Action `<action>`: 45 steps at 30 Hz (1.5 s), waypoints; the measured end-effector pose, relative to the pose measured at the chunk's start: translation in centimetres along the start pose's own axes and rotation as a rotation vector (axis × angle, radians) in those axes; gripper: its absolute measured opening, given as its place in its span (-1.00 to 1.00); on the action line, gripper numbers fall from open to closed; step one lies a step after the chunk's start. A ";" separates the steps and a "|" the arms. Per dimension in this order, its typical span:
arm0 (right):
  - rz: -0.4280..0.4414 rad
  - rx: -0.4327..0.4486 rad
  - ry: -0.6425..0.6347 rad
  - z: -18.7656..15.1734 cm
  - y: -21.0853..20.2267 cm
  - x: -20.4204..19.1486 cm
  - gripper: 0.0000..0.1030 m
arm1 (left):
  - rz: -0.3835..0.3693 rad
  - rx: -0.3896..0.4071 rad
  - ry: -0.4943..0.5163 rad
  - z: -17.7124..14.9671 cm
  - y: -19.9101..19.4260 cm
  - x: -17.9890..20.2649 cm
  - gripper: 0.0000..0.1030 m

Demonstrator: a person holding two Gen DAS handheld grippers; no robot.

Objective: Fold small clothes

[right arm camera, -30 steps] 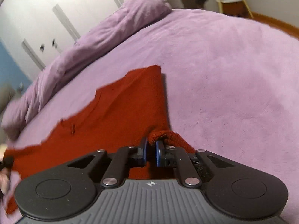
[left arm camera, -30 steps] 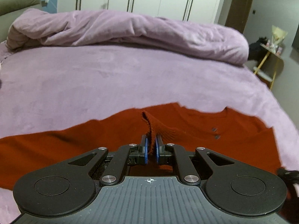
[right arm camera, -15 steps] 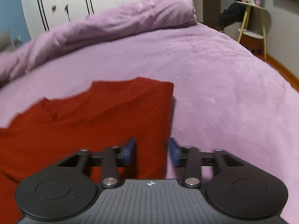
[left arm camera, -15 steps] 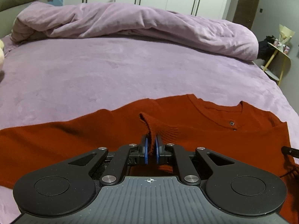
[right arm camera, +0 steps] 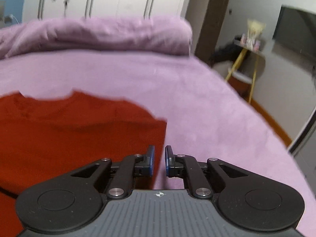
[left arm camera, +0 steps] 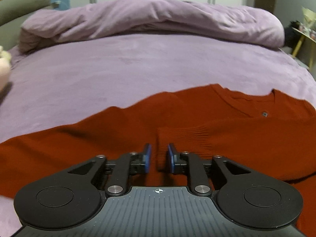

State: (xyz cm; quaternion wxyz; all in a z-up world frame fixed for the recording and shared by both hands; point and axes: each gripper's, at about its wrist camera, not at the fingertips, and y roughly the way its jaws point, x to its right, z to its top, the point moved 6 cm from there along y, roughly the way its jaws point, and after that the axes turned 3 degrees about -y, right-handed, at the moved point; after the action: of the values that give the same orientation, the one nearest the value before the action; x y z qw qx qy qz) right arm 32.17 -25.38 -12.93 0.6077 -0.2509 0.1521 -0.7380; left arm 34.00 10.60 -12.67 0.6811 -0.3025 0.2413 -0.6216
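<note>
1. While the rust-red knit sweater (left arm camera: 197, 122) lies spread on the lilac bedspread (left arm camera: 138, 69), the left gripper (left arm camera: 159, 158) hovers just over it with jaws apart; they have just been opening, and the ribbed sleeve cuff (left arm camera: 183, 138) now lies flat on the sweater's body, its near edge between the pads but not pinched.
2. Centre: the neckline with its small button (left arm camera: 264, 114) faces up, toward the heaped duvet (left arm camera: 158, 19) at the far side of the bed. Judgement: one sleeve is folded inward; the body fold is not yet done.
3. Right: the right gripper (right arm camera: 159, 162) sits above the sweater's right edge (right arm camera: 161, 138), jaws a narrow gap apart after just closing, nothing between them.
4. Step in hand, as judged: let the cuff go, then reposition.
5. To do it well: lift the left gripper straight up so the pads do not drag the cuff back out. Check that the sleeve lies parallel to the side seam. Take the next pinch at the edge, catching both layers.
</note>
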 end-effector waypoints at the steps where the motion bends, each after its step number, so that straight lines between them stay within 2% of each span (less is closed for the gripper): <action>1: 0.083 0.023 0.009 0.0 -1.1 -0.8 -0.80 | -0.012 0.023 -0.025 0.1 -1.0 0.0 -0.48; 2: 0.160 0.031 0.007 -0.2 -1.8 -1.6 -0.79 | -0.040 0.034 -0.045 0.1 -1.7 0.3 -0.34; 3: 0.160 0.031 0.007 -0.2 -1.8 -1.6 -0.79 | -0.077 0.036 -0.061 0.0 -2.2 0.9 -0.17; 5: 0.301 -0.001 -0.036 -1.8 -2.7 -4.6 -0.79 | -0.142 0.013 -0.042 -0.4 -2.3 2.8 -0.10; 6: 0.292 -0.022 -0.075 -2.6 -2.4 -5.3 -0.79 | -0.143 -0.002 -0.012 -0.7 -2.0 3.8 -0.10; 8: 0.200 -0.073 -0.138 -4.1 -1.2 -5.2 -0.79 | -0.101 -0.031 0.035 -1.3 -0.7 4.9 -0.10; 10: 0.149 -0.047 -0.108 -4.9 -0.7 -3.1 -0.79 | -0.071 -0.084 0.045 -2.1 0.5 5.2 -0.09; 11: 0.139 -0.054 -0.083 -4.9 -0.6 -1.9 -0.85 | -0.074 -0.083 0.032 -2.3 0.6 5.0 -0.08; 12: 0.144 -0.057 -0.067 -4.8 -0.5 -1.1 -1.00 | -0.079 -0.074 0.021 -2.4 0.5 4.9 -0.03; 14: 0.152 -0.056 -0.100 -5.2 -0.5 -0.8 -1.00 | -0.075 -0.076 0.010 -2.7 0.7 4.6 0.05; 17: 0.104 -0.036 -0.201 -5.1 -0.8 -2.2 -1.00 | -0.075 -0.078 -0.001 -2.9 0.7 4.3 0.09; 25: 0.062 -0.023 -0.292 -5.6 -0.8 -2.3 -1.00 | -0.068 -0.105 -0.011 -3.1 0.5 3.2 0.25; 31: 0.020 -0.055 -0.343 -5.4 -0.8 -3.2 -1.00 | -0.069 -0.129 -0.026 -4.0 -0.1 1.3 0.30; 33: 0.022 -0.080 -0.294 -4.7 -2.1 -3.3 -0.94 | -0.064 -0.135 -0.039 -4.2 -0.8 0.6 0.30; 34: 0.041 -0.082 -0.234 -4.4 -3.3 -3.3 -0.87 | -0.069 -0.133 -0.057 -4.3 -1.4 0.1 0.29; 35: 0.070 -0.076 -0.184 -4.4 -4.6 -3.2 -0.67 | -0.078 -0.126 -0.080 -4.5 -2.0 -0.5 0.30; 36: 0.107 -0.067 -0.124 -4.5 -6.0 -3.1 -0.38 | -0.090 -0.122 -0.113 -4.9 -2.6 -1.3 0.31; 37: 0.136 -0.062 -0.068 -4.7 -7.3 -3.1 -0.31 | -0.097 -0.125 -0.149 -5.2 -3.3 -2.0 0.32; 41: 0.212 -0.088 0.040 -6.9 -10.8 -3.6 -0.26 | -0.153 -0.104 -0.309 -6.8 -6.1 -6.1 0.40; 45: 0.270 -0.124 0.070 -8.5 -12.1 -4.1 -0.26 | -0.109 -0.021 -0.482 -7.9 -8.2 -13.3 0.41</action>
State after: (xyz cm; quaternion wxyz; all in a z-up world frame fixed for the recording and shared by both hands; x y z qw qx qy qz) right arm 18.07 -19.45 -14.37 0.6792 -0.2392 0.2510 -0.6469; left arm 21.23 22.55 -13.04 0.6811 -0.4617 0.0616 -0.5649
